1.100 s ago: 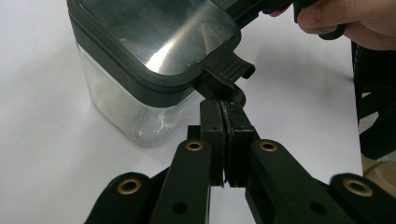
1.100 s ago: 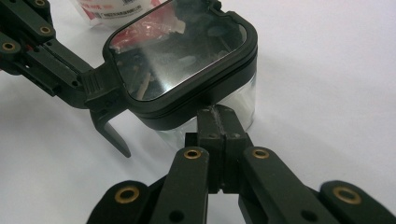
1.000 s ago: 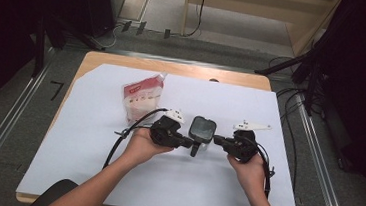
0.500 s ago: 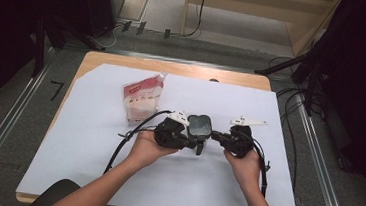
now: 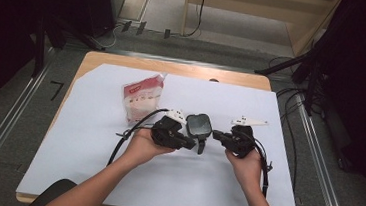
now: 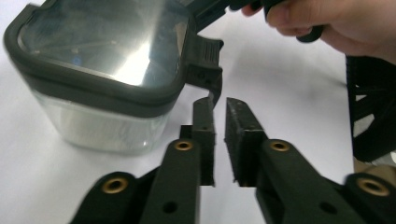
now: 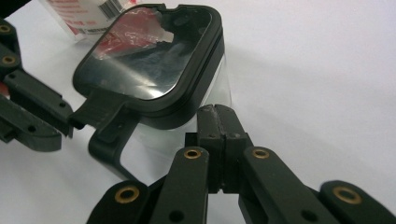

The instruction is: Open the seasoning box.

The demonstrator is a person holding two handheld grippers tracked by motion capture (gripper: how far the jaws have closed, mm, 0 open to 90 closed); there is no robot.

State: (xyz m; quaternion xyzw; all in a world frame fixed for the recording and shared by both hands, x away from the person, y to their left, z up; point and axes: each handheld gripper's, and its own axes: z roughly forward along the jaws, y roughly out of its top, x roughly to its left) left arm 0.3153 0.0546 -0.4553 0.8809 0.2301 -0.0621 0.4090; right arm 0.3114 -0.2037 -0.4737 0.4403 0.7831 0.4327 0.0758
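Glass container with a dark lid sits mid-table on the white sheet, between the two grippers. The lid has a clasp handle hanging off one side, toward the person.

Left gripper: jaws have just been opening, now a narrow gap. In the left gripper view one jaw tip sits right at the lower end of the clasp, maybe touching; nothing clamped between the pads.

Right gripper: jaws fully closed, pads pressed together on nothing. In the right gripper view the tip rests against or just beside the container wall below the lid rim, looks like bracing it.

My read: step in hand is unlatching the lid. Left is setting up on the clasp while right steadies the body.

Next move calls for: left to get a pad either side of the clasp tab, close, then pull it out and up off the rim. Right has to hold firm, since glass on paper will slide easily.

Red-and-white packet lies well apart, toward the far left; not involved.
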